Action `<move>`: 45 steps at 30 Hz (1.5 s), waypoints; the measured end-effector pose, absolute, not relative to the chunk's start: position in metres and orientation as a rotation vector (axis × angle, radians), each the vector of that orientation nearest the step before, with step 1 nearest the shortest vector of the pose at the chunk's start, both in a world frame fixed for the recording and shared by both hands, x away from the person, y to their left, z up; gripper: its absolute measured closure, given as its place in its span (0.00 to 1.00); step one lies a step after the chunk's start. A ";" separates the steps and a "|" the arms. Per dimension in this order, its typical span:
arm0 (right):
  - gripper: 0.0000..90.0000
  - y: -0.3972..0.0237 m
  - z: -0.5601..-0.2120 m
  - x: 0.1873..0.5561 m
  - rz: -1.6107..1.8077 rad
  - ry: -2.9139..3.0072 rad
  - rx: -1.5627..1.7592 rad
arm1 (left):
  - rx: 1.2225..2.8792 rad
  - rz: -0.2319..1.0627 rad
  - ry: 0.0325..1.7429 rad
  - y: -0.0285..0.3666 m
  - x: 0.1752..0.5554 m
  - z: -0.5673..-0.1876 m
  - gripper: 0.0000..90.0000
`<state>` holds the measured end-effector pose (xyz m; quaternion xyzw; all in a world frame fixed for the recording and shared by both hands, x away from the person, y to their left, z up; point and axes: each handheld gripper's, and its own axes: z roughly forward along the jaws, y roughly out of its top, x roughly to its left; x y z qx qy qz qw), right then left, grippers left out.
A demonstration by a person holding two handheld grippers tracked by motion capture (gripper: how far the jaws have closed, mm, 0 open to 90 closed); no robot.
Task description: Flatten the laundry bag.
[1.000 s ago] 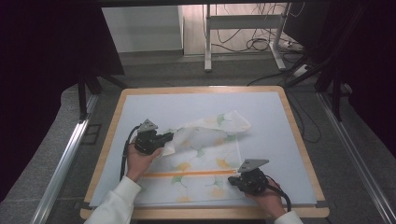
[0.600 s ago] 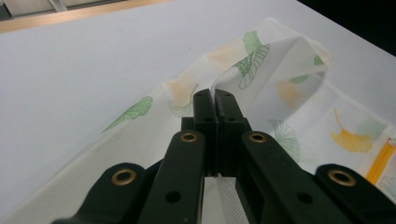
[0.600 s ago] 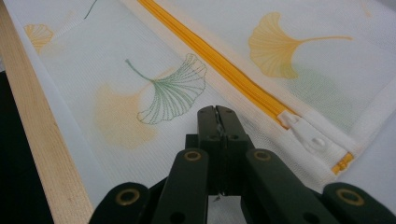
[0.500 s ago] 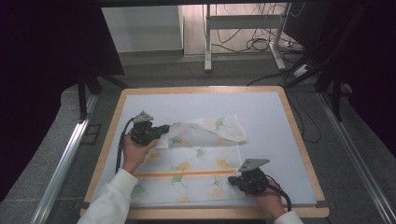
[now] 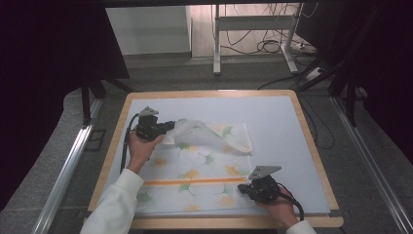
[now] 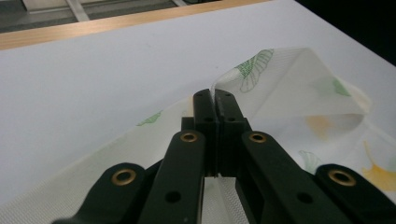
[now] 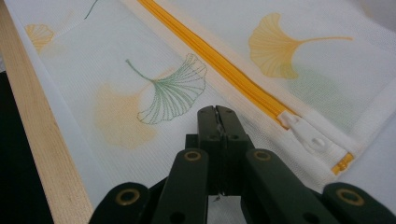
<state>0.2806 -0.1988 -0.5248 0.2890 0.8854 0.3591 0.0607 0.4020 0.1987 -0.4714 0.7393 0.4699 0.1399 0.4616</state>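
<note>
My left tool [image 5: 168, 127] clamped on the folded corner of a white mesh laundry bag [image 5: 195, 170] with ginkgo-leaf print (orange zipper [image 7: 219, 63]), my right tool [image 5: 245, 186] pinching mesh just beside the zipper's end

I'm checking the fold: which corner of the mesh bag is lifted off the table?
The far-left corner, pinched in the left tool and curled over the mesh bag. The other corners lie flat.
</note>
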 end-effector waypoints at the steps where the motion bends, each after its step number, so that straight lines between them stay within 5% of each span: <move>1: 0.99 -0.199 -0.525 0.281 1.088 2.679 0.875 | 1.821 0.345 1.159 0.199 0.404 -0.472 1.00; 45: 0.99 -0.201 -0.526 0.282 1.114 2.682 0.885 | 1.698 0.324 1.410 0.244 0.475 -0.511 0.99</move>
